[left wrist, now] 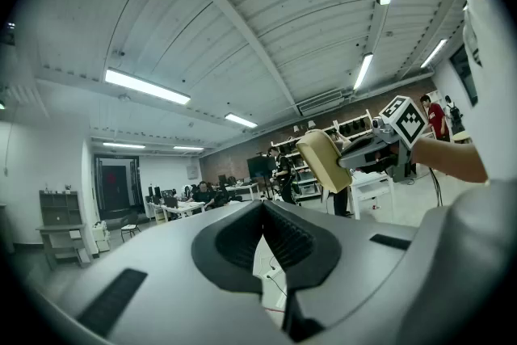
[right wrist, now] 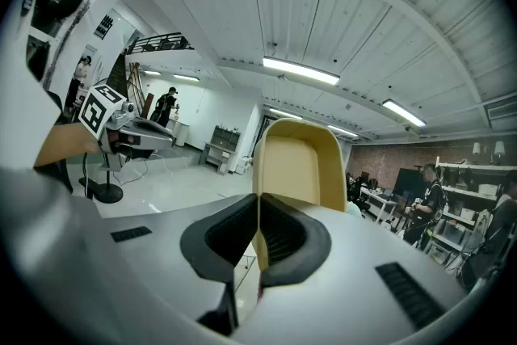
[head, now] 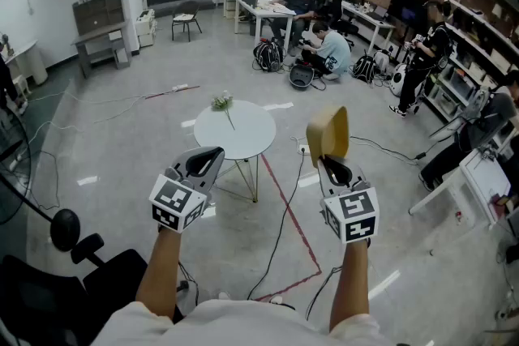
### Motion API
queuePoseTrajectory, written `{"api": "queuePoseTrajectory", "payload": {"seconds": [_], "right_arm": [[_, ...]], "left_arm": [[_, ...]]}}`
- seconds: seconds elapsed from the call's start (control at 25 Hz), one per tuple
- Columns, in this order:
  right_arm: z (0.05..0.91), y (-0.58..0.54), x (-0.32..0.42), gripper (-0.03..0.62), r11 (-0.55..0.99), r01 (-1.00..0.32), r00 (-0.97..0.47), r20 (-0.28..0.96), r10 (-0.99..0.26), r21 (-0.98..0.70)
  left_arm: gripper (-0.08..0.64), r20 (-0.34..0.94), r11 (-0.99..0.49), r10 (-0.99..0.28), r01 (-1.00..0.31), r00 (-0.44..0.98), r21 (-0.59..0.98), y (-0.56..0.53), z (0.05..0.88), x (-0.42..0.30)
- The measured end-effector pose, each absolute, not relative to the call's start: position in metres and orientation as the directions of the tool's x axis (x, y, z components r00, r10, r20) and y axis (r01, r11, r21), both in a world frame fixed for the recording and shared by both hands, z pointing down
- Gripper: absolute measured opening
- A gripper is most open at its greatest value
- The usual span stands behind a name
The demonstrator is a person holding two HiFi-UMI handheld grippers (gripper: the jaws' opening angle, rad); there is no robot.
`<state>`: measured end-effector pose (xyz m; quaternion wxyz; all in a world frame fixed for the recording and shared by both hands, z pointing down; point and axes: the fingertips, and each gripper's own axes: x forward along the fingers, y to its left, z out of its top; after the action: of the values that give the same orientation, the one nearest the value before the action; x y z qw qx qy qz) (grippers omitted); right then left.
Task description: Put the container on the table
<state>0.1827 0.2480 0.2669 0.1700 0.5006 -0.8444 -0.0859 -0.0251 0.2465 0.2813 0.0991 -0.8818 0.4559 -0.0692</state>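
A tan, open-topped container (head: 329,134) is held up in the air, and my right gripper (head: 328,161) is shut on its wall. In the right gripper view the container (right wrist: 300,166) stands upright with one thin side wall clamped between the black pads (right wrist: 283,234). My left gripper (head: 212,156) hovers to its left, shut with nothing in it; its pads (left wrist: 283,242) meet. The round white table (head: 243,138) stands on the floor ahead of both grippers and carries a small flower sprig (head: 222,102). From the left gripper view the container (left wrist: 322,161) shows to the right.
Cables and a red tape line (head: 285,207) run over the floor below the table. A black office chair (head: 73,255) sits at lower left. Several people work at desks (head: 263,12) at the back and right, beside a white table (head: 474,182).
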Motion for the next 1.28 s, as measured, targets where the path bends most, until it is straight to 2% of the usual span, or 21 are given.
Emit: {"api": "queuePoseTrajectory", "payload": {"seconds": [0.36, 0.64, 0.84, 1.0, 1.28], "right_arm": [[0.263, 0.245, 0.169, 0.020, 0.504, -0.806, -0.465, 0.193, -0.864, 0.310], [0.266, 0.210, 0.207, 0.023, 0.538, -0.791, -0.514, 0.163, -0.842, 0.292], [0.283, 0.175, 0.247, 0.023, 0.570, -0.779, -0.539, 0.184, -0.822, 0.261], [0.295, 0.141, 0.265, 0.023, 0.604, -0.776, -0.574, 0.193, -0.796, 0.183], [0.318, 0.052, 0.257, 0.023, 0.606, -0.780, -0.573, 0.213, -0.791, 0.153]], "left_arm": [[0.018, 0.038, -0.551, -0.828, -0.800, 0.559, -0.240, 0.245, 0.279, -0.042], [0.018, 0.020, -0.495, -0.861, -0.831, 0.507, -0.253, 0.211, 0.282, -0.010], [0.018, 0.028, -0.451, -0.888, -0.860, 0.458, -0.238, 0.183, 0.299, 0.017], [0.018, 0.046, -0.444, -0.894, -0.866, 0.446, -0.232, 0.153, 0.310, 0.030], [0.018, 0.085, -0.459, -0.888, -0.854, 0.452, -0.247, 0.059, 0.336, 0.023]]}}
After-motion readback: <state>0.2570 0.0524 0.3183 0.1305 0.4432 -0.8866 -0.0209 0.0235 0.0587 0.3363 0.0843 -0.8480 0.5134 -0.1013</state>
